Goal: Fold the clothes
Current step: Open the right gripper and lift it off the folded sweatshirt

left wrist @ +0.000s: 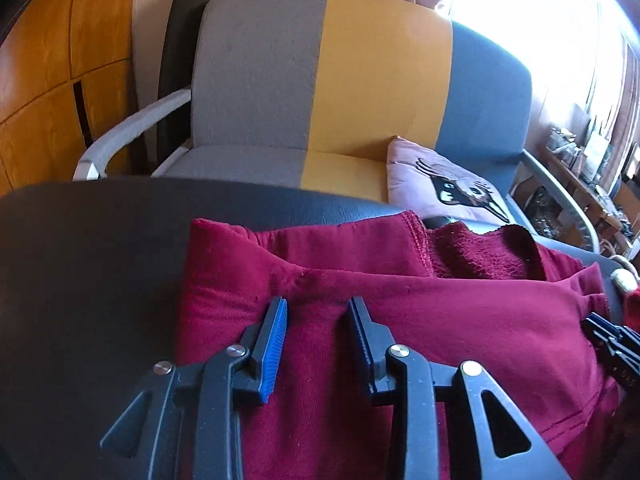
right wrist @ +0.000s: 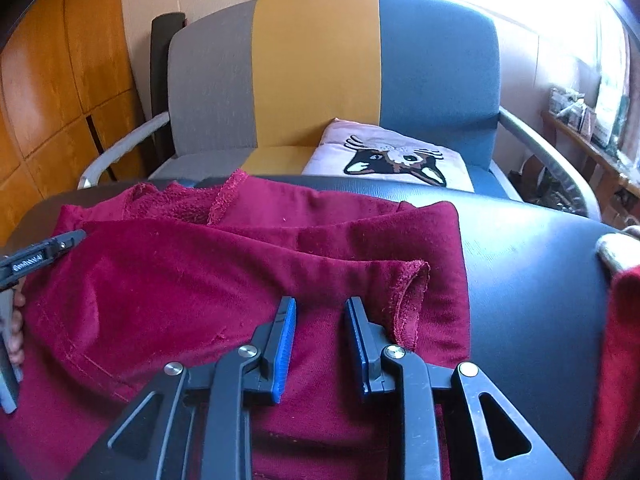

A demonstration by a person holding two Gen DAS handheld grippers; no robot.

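Red garment (left wrist: 400, 320) lies part-folded on dark table (left wrist: 92, 280), armchair (left wrist: 320, 80) behind. I read long axis as running left-right across table, fleecy opening (left wrist: 480, 256) toward far edge; cuffed sleeve end (right wrist: 412, 300) at right.

Left gripper (left wrist: 318, 312): jaws apart, over cloth, nothing pinched. Right gripper (right wrist: 322, 312): jaws apart, just beside cuff, empty.

Risk: closing here catches top layer only, so fold drags skewed. Loose cuff may flip out. Near edge overhangs; garment could slide off.
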